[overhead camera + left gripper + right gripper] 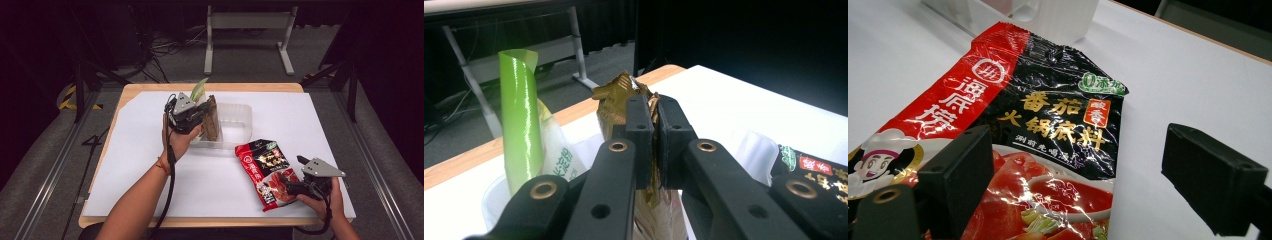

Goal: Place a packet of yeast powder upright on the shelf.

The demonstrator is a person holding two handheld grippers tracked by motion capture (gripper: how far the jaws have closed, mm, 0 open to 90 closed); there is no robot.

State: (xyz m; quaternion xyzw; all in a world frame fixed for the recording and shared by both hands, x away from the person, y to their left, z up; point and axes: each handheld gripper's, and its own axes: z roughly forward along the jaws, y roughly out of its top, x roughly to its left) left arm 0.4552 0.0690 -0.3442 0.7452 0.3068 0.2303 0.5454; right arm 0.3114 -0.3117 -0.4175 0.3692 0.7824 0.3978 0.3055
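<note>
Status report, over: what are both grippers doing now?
Left gripper shut on gold packet, upright in clear tray. Right gripper open over red sauce packet, flat on table. Green packet close beside.

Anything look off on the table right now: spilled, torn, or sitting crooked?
Nothing spilled or torn. The red sauce packet lies flat and askew on the white sheet, outside the clear tray, with the right gripper open over its corner. The left gripper pinches the gold packet upright in the tray beside a green packet.
</note>
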